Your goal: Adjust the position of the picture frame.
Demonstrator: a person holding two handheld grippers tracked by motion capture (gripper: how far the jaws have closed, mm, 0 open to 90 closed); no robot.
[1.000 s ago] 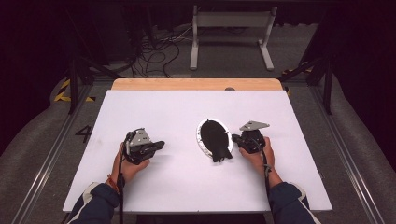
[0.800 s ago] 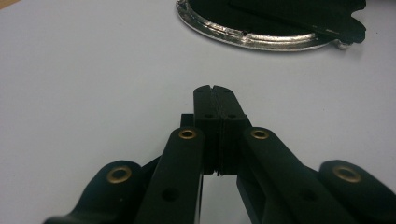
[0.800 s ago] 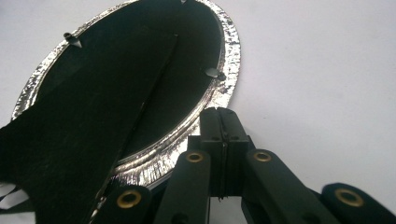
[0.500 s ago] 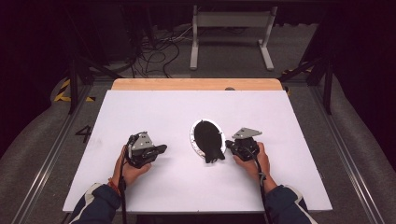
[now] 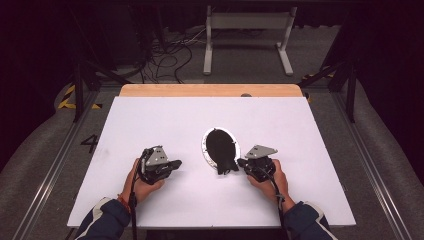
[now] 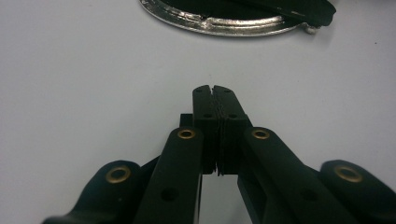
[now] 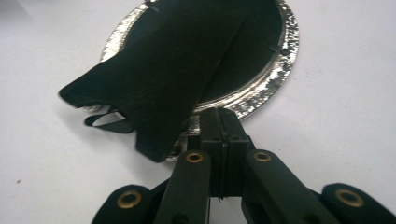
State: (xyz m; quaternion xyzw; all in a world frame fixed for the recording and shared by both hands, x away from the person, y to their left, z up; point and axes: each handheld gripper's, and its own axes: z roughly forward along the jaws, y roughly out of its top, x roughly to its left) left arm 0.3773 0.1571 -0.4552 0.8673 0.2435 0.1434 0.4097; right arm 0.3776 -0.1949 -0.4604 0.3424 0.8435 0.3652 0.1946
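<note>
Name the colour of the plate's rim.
Shiny silver; the plate's rim shows best in the right gripper view.

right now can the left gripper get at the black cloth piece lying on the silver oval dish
Probably yes. Bare white table lies between the left gripper and the black cloth piece on the silver oval dish, nothing blocking. Its jaws are shut, so they would need opening first. The right gripper sits at the dish's opposite side.

We count one silver-rimmed dish (image 5: 204,148) and one black cloth (image 5: 221,150) lying on it. Both sit just ahead of the jaws of our two grippers.
</note>
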